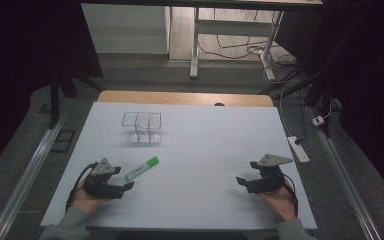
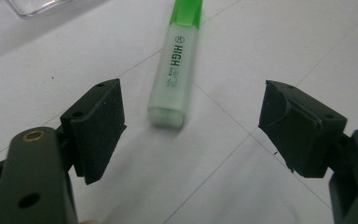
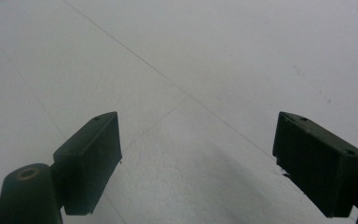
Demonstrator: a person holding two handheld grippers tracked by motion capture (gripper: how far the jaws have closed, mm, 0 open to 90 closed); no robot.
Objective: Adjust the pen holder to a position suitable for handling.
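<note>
The left gripper is gaping wide just short of the green highlighter, which is lying flat on the white tabletop. The right gripper is resting well apart, jaws spread, gripping nothing.

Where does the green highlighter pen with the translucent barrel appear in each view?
High view: the green highlighter pen with the translucent barrel lies left of centre on the white table sheet, just ahead of the left tongs.
Left gripper view: upper centre, beyond the open jaws, cap end away.
Right gripper view: not in it.
Shared landmark: the clear plastic divided box, its corner at the left gripper view's top left.
</note>
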